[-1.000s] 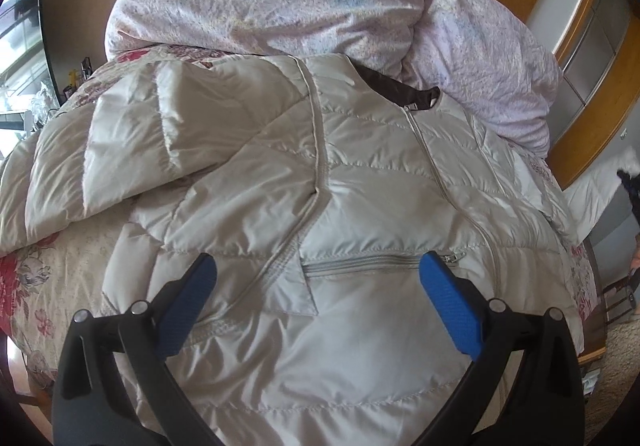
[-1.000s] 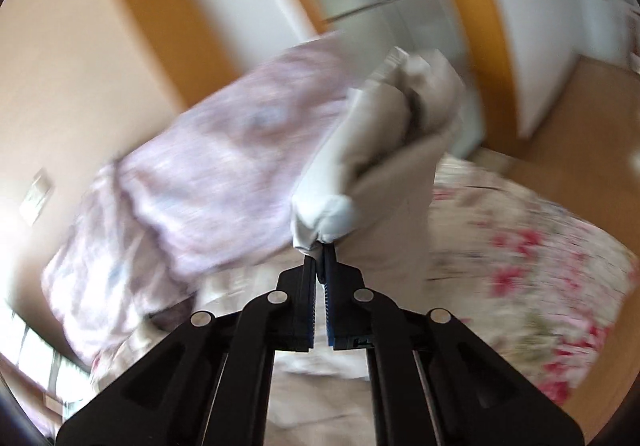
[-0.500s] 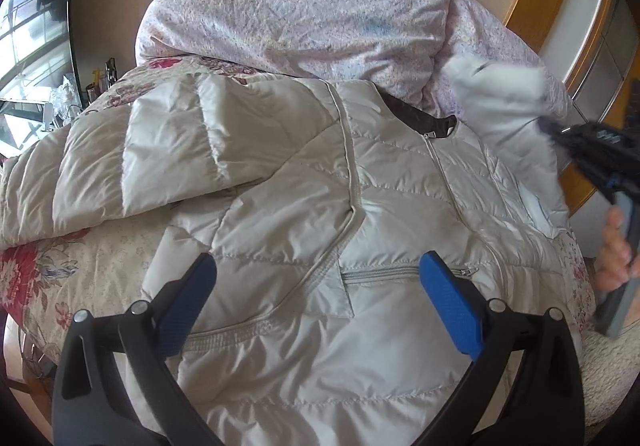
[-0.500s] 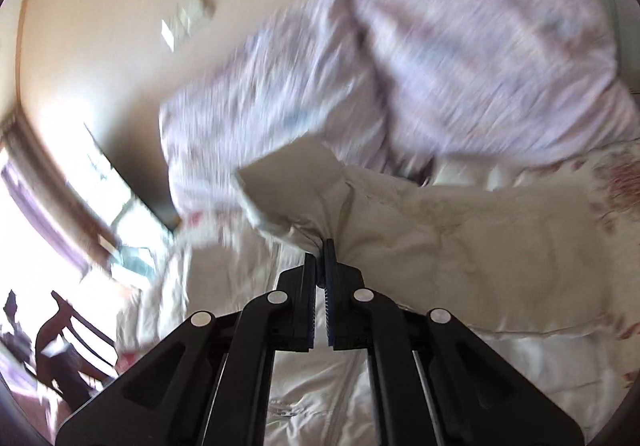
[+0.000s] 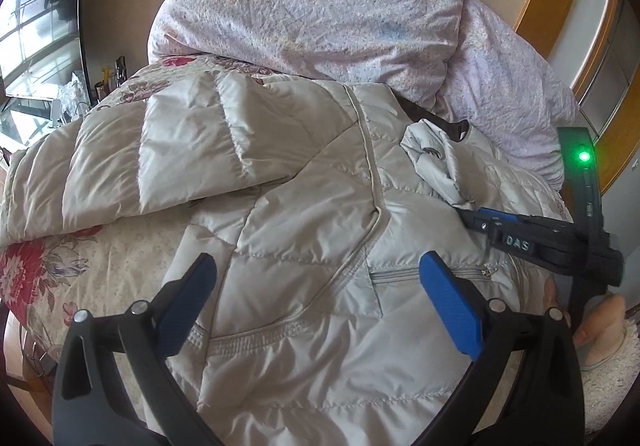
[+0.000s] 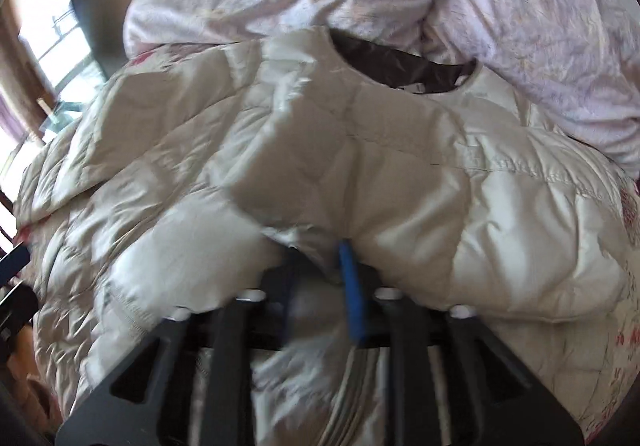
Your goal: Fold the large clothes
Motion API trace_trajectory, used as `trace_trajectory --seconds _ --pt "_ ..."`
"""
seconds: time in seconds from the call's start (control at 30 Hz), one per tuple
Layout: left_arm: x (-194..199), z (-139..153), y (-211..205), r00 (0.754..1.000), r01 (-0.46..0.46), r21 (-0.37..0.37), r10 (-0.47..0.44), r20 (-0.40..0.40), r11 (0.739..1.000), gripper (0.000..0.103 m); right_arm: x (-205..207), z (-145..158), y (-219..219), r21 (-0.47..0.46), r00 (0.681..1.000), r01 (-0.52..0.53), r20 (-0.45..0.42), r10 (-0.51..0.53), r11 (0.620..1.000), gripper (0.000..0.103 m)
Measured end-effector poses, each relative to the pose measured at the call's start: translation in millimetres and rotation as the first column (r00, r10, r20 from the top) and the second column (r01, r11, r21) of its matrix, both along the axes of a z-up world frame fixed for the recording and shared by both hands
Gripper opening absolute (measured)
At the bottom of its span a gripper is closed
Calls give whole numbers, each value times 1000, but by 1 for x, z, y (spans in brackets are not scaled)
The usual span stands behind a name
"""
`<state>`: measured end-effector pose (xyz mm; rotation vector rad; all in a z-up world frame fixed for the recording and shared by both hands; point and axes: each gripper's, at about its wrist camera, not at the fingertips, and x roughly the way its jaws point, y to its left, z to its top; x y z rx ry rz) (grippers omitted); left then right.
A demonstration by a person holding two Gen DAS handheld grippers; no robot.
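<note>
Swung down from mid-air, right tool [image 5: 466, 216] now lies low over jacket [image 5: 304, 246], sleeve [image 5: 436, 166] carried across its chest | its jaws have just been opening, sleeve cuff between them, grip released | left tool [image 5: 316, 298] spread wide, empty, hovering above hem | jacket flat on bed [image 5: 44, 266], pillow [image 5: 312, 6] behind collar

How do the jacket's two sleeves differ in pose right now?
The left-side sleeve lies spread outward, flat across the floral bedspread. The right-side sleeve is folded inward over the jacket front, bunched, its end at the right tongs, whose jaws have just been opening. Both are the same pale quilted fabric.
</note>
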<state>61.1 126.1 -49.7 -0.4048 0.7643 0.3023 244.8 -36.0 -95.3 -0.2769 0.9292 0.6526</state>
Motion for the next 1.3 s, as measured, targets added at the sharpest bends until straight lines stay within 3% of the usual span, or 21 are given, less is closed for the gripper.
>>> trace_trajectory --seconds 0.03,0.13,0.2,0.3,0.47,0.6,0.8,1.0,1.23,1.3 --pt "0 0 0 1000 2 7 -2 8 1000 101 -1 4 -1 21 1000 -13 -7 13 1000 69" --pt "-2 1 -1 1000 0 38 -1 24 999 101 -8 21 -6 73 997 -12 71 7 997 65" --pt "-4 2 -1 1000 1 51 -3 30 999 101 -2 30 -8 95 991 40 120 -51 995 62" --pt "-4 4 0 999 13 35 -14 30 999 101 25 28 -15 106 982 154 92 -164 982 59" --pt "-2 -2 9 1000 1 -13 -1 -7 1000 101 63 -12 -6 8 963 269 -8 -269 963 61" --pt "-4 -6 19 999 -27 -42 26 -31 999 101 61 -30 16 -88 955 286 102 -277 954 64" --pt "-23 -14 60 987 -154 -89 149 -64 984 101 56 -34 14 -66 950 290 136 -280 955 65" --pt "-59 -31 126 942 -336 -239 322 -98 911 100 55 -35 10 -44 948 289 151 -280 956 66" --pt "-93 -54 186 866 -484 -412 491 -97 772 89 54 -36 10 -18 947 286 156 -280 958 67" --pt "-101 -55 196 846 -503 -440 529 -73 743 86 54 -37 10 -10 946 286 160 -281 958 67"
